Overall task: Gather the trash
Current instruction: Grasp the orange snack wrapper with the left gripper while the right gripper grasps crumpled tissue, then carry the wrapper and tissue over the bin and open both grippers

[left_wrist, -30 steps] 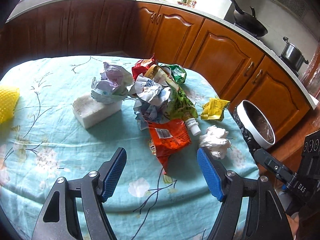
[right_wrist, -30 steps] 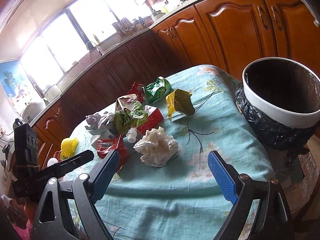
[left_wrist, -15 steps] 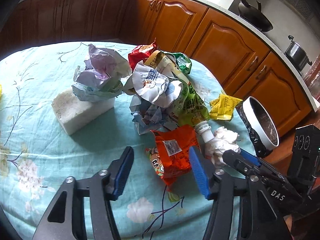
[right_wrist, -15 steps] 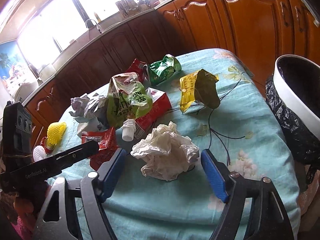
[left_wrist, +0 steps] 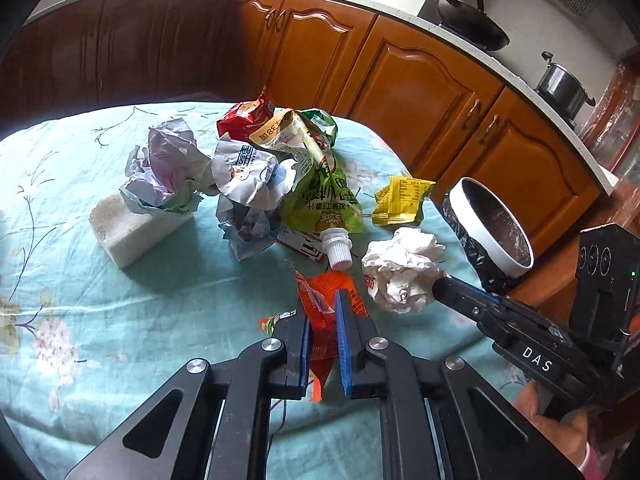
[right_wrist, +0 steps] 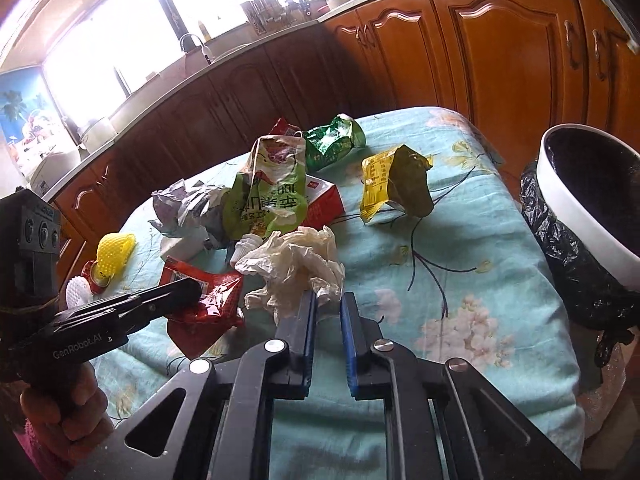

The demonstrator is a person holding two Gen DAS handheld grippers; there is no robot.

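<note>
My left gripper (left_wrist: 322,316) is shut on an orange-red snack wrapper (left_wrist: 320,300) lying on the teal tablecloth; the wrapper also shows in the right wrist view (right_wrist: 204,304). My right gripper (right_wrist: 328,308) is shut on a crumpled white paper ball (right_wrist: 296,268), which shows in the left wrist view (left_wrist: 400,272) too. A white bin lined with a black bag (right_wrist: 584,208) stands off the table's right edge, also seen in the left wrist view (left_wrist: 492,228).
A heap of trash lies mid-table: green spouted pouch (left_wrist: 324,196), crumpled papers (left_wrist: 168,168), white foam block (left_wrist: 132,228), yellow packet (left_wrist: 400,200), green wrapper (right_wrist: 332,144), yellow foam net (right_wrist: 114,252). Wooden cabinets (left_wrist: 420,88) ring the table.
Both grippers moved forward and closed: the left onto the orange-red wrapper, the right onto the white paper ball.
</note>
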